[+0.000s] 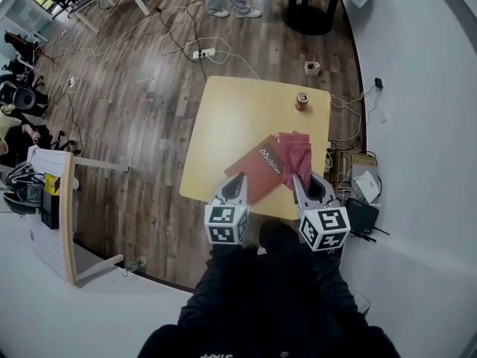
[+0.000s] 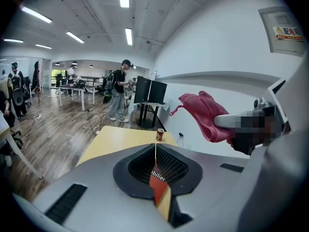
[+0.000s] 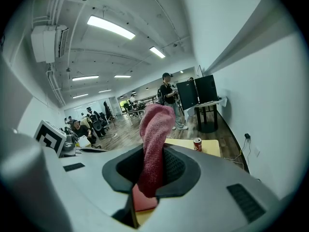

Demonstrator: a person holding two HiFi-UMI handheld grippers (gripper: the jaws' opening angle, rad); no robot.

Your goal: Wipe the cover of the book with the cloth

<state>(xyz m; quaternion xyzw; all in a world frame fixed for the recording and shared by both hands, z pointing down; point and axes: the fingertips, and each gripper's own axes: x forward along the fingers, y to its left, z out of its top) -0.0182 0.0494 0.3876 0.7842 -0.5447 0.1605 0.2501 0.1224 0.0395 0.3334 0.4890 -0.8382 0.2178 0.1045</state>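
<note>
The right claw (image 1: pixel 301 179), clamping the pink towelling cloth (image 1: pixel 296 152), hung just right of the slanting red rectangular book (image 1: pixel 261 167) that the left claw (image 1: pixel 240 183) pinched.

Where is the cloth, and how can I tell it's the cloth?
Find the yellow table on the wooden floor. Near its front edge is a flat reddish-brown book; the cloth is at the book's right side, pinched in the right hand-held gripper. It is the only soft, crumpled, pink-red thing there.
</note>
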